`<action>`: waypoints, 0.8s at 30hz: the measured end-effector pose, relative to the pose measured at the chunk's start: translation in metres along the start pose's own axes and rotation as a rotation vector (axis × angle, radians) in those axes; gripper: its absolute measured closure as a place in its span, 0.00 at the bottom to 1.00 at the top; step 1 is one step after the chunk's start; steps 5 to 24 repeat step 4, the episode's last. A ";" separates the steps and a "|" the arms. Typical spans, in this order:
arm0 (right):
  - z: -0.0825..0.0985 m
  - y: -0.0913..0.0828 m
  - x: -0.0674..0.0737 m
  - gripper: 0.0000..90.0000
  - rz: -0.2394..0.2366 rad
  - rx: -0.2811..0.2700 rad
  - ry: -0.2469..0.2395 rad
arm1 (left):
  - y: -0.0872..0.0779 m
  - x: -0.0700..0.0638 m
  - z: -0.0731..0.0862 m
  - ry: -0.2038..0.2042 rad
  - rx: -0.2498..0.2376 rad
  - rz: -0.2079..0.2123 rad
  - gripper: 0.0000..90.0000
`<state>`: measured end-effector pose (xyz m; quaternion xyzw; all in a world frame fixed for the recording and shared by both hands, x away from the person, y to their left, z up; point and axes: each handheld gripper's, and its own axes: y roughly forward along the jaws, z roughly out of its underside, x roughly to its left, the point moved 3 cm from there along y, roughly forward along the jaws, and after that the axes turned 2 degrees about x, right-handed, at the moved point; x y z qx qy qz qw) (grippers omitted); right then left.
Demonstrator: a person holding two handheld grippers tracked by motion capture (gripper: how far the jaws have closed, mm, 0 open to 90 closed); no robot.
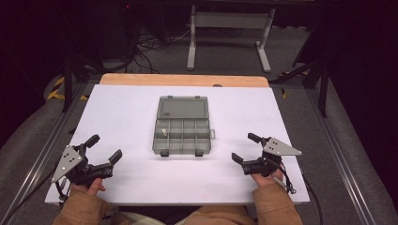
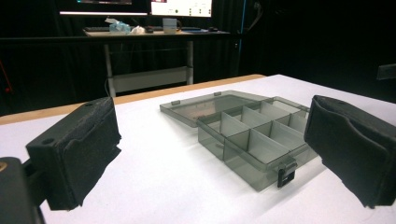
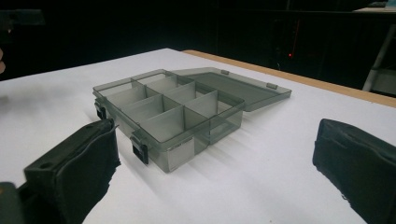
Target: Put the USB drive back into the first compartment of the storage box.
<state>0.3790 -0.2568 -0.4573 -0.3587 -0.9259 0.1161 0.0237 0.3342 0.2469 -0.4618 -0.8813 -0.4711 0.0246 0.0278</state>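
At the middle of the white table (image 1: 117, 112) sits a smoky grey compartment box (image 1: 182, 136), its lid (image 1: 183, 108) swung flat back on the far side and its two black latches (image 1: 164, 153) facing the person. One far-left cell holds a small pale item (image 1: 164, 131), too tiny to identify. Both tools rest near the table's front edge, well apart from the box, so the work looks to be at its reach-in stage; the next move probably calls for bringing one claw forward. The left gripper (image 1: 104, 147) angles inward toward the box, jaws spread wide and empty. The right gripper (image 1: 245, 147) mirrors it, likewise gaping and holding nothing, forearms low.
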 end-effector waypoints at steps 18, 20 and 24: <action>-0.001 -0.002 -0.001 0.01 0.003 -0.009 0.011 | 0.000 0.000 0.000 0.001 -0.002 -0.002 0.04; -0.001 -0.002 -0.001 0.01 0.003 -0.009 0.011 | 0.000 0.000 0.000 0.001 -0.002 -0.002 0.04; -0.001 -0.002 -0.001 0.01 0.003 -0.009 0.011 | 0.000 0.000 0.000 0.001 -0.002 -0.002 0.04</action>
